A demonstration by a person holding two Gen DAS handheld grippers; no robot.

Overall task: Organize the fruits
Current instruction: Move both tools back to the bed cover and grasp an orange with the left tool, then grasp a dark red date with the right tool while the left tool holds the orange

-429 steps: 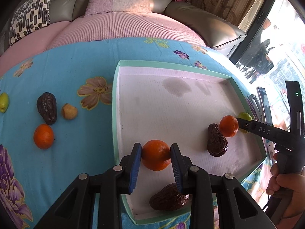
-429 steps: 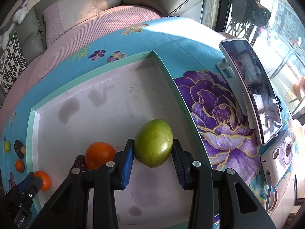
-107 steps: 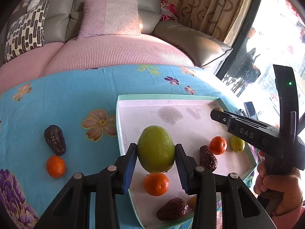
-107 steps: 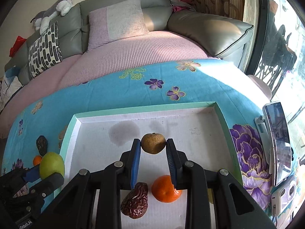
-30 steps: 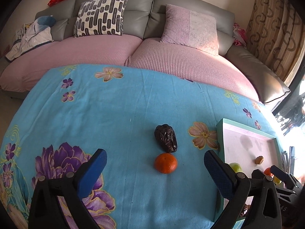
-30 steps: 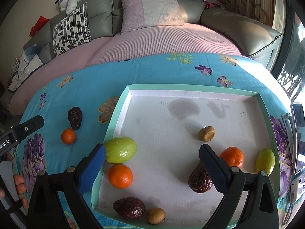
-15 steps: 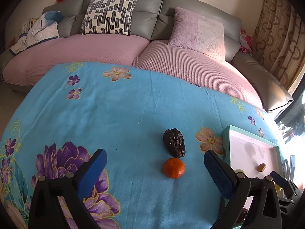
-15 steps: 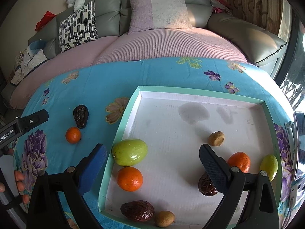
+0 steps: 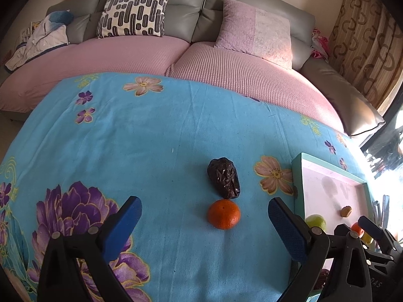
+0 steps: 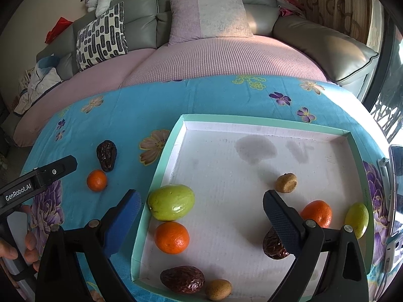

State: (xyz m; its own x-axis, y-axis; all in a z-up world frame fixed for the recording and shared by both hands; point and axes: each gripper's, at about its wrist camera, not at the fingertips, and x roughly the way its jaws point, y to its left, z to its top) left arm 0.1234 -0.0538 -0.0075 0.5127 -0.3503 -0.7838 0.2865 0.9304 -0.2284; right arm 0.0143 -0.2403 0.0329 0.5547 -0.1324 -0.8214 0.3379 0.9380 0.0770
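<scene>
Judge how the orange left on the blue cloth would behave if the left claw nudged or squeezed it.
The orange looks round, so a nudge would probably roll it, perhaps into the dried date right behind it. Its firm-looking peel should tolerate a squeeze. The left claw, wide open, seems to have ample clearance.

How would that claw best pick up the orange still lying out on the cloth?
Probably across the orange's round middle, left gripper coming straight down with one finger on each side. The date touches its far edge, so pinching sideways, left to right, avoids it.
</scene>
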